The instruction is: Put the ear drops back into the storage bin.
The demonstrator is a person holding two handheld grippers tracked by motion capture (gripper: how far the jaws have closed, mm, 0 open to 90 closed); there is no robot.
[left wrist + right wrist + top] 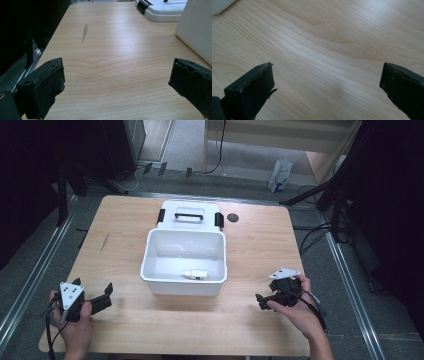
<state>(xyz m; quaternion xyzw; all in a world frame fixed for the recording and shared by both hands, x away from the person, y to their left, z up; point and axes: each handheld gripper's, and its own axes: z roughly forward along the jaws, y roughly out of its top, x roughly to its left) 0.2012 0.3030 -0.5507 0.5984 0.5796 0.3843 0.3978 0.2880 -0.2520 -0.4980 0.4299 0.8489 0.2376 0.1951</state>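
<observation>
A: Grippers?
B: Left gripper (92, 290) wide apart, empty, at the counter's (125, 225) near-left corner. Right gripper (260, 301) wide too, empty, near-right.
A: Box?
B: White bin (184, 262) mid-counter, open, small white bottle (194, 274) lying inside. Lid (190, 213) flat behind, touching it.

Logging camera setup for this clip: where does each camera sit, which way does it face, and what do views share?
High view: above the person's side, facing forward and down on table, bin, lid; both hands, left gripper, right gripper.
Left gripper view: low, along open jaws toward lid and bin wall.
Right gripper view: down at bare wood, open jaws.
Shared: tabletop in all; bin and lid in high and left.
</observation>
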